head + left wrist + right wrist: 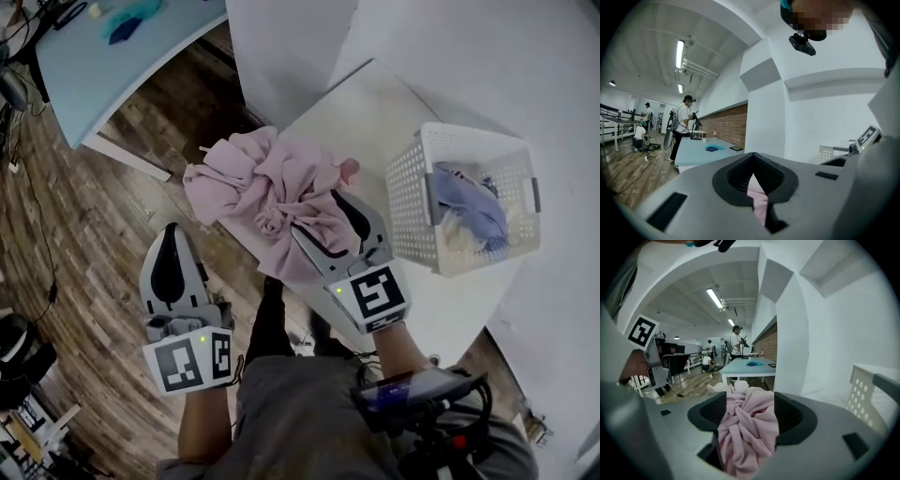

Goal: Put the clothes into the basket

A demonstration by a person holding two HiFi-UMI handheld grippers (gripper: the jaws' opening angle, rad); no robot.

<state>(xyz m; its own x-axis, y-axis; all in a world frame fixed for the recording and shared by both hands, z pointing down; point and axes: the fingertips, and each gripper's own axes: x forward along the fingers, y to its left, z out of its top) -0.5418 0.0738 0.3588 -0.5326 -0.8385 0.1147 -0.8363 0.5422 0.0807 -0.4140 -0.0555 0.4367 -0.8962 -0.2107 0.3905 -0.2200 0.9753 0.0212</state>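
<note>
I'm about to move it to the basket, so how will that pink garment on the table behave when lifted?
The pink garment lies in bunched folds, so it is probably floppy and would drape from one grip. It looks thin, likely light. It sits at the edge of the table, so a push might slide it off.

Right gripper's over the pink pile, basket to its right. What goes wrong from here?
1. Right gripper straddles one knot of the pink garment with jaws apart; closing there may lift only part, and the rest could trail off the table to the floor.
2. Basket already holds clothes; the bulky bundle may catch its rim.
3. Left gripper is shut, clear of the cloth, so nothing supports the slack.
</note>
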